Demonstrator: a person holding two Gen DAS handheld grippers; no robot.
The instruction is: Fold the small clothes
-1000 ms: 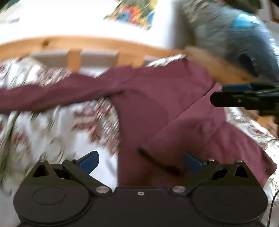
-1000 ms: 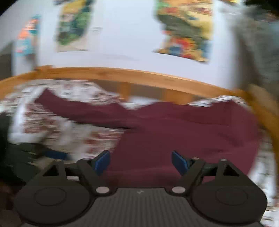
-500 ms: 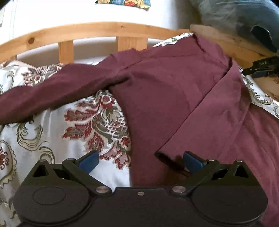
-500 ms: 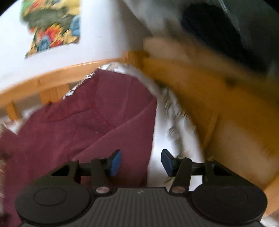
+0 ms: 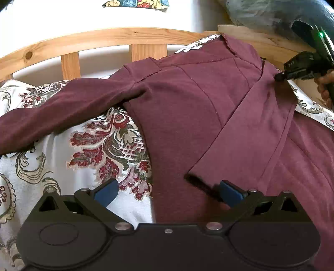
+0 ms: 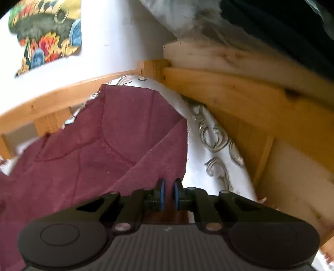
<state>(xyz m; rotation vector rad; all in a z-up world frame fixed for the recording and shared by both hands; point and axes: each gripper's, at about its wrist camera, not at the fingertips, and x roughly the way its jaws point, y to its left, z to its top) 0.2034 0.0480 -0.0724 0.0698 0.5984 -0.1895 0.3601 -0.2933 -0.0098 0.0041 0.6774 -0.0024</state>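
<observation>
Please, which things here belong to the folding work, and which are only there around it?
Part of the job:
- maroon shirt, one sleeve already folded across it
- right claw, nearly shut at the shirt's edge
- left claw, open above the shirt

Only lying about:
- patterned bedspread
- wooden bed frame
- colourful poster
- grey-blue fabric

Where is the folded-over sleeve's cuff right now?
In the left wrist view, the cuff lies on the maroon shirt, low and centre-right, just ahead of the open left gripper.

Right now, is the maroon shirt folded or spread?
Partly folded: maroon shirt has one sleeve crossing its body, the other sleeve spread.
</observation>
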